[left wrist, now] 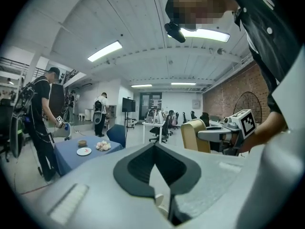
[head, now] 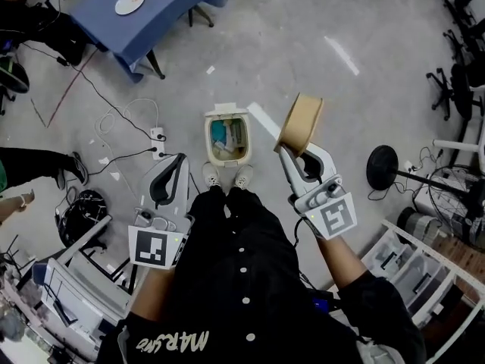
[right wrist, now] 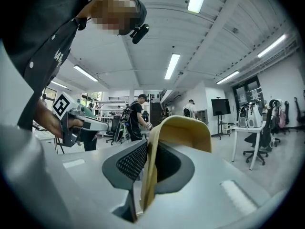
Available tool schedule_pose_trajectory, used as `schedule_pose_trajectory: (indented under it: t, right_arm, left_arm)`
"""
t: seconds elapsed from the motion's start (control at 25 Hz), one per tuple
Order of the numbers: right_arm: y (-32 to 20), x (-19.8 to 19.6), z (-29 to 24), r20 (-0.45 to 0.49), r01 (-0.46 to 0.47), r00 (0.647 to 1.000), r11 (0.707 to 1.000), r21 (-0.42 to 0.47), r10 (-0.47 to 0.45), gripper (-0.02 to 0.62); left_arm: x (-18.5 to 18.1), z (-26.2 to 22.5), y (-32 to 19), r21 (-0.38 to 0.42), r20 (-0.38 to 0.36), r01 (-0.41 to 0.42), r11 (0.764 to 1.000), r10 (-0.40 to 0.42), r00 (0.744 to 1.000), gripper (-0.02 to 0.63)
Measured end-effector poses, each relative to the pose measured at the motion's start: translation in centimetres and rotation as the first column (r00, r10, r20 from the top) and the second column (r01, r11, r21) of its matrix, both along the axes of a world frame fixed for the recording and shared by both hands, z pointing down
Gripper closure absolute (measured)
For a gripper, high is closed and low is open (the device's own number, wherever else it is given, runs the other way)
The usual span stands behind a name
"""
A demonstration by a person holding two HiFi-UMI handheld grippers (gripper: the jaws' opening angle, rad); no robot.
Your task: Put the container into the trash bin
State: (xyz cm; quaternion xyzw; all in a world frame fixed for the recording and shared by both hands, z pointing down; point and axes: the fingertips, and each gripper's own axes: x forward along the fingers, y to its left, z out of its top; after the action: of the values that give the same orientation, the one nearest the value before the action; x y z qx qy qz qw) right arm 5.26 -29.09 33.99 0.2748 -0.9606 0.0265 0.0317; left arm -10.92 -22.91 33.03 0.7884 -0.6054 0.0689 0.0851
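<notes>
**Tan container held up beside an open trash bin**

A person stands on a grey floor, a two-jaw gripper in each hand. The right gripper (head: 291, 147) is clenched on the wall of a tan, round container (head: 301, 121). One pad is inside the wall and one outside (the right gripper view shows the wall pinched between them). The container is tipped on its side in the air. From the head view it sits just to the right of the trash bin (head: 209, 141), not over its mouth.

The cream bin stands on the floor just ahead of the person's shoes (head: 211, 177), its lid up and some rubbish inside. The left gripper (head: 179, 160) is empty, its jaw tips pressed together, and it is held to the left of the bin. A blue table (head: 178, 10) with a plate (head: 129, 1) stands well apart.
</notes>
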Motion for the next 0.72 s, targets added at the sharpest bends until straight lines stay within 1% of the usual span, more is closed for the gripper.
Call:
schedule_pose_trajectory:
  t: [0.12, 0.24, 0.32, 0.44, 0.56, 0.64, 0.72]
  right_arm:
    - [0.5, -2.3, 3.2, -0.053, 0.057, 0.997, 0.998, 0.003, -0.056, 0.537]
    - [1.4, -4.4, 6.5, -0.108, 0.127, 0.986, 0.992, -0.004, -0.127, 0.537]
    - [1.6, -5.9, 9.0, -0.125, 0.166, 0.978, 0.985, -0.038, -0.169, 0.537]
    - [2.1, -7.9, 12.8, -0.118, 0.219, 0.966, 0.97, -0.104, -0.231, 0.537]
    - [2.8, -8.9, 17.2, -0.147, 0.265, 0.947, 0.952, -0.15, -0.287, 0.538]
    - [3.4, -9.3, 20.1, -0.174, 0.294, 0.93, 0.94, -0.171, -0.322, 0.539]
    - [4.2, -9.6, 22.7, -0.21, 0.328, 0.907, 0.925, -0.193, -0.366, 0.54]
  left_arm:
    - [-1.1, 2.2, 0.6, -0.055, -0.011, 0.012, 0.998, -0.013, 1.0, 0.606]
    - [-1.8, 4.1, 1.1, -0.097, -0.022, 0.017, 0.995, -0.019, 1.0, 0.606]
    - [-2.2, 5.3, 1.3, -0.119, -0.032, 0.011, 0.993, -0.015, 0.999, 0.604]
    - [-2.7, 7.2, 1.3, -0.153, -0.05, 0.015, 0.988, -0.023, 0.998, 0.604]
    - [-2.6, 9.1, 1.5, -0.183, -0.067, 0.02, 0.983, -0.033, 0.997, 0.606]
    - [-2.2, 10.3, 1.7, -0.203, -0.077, 0.013, 0.979, -0.029, 0.997, 0.604]
    - [-1.9, 11.6, 1.9, -0.224, -0.082, 0.005, 0.975, -0.024, 0.996, 0.606]
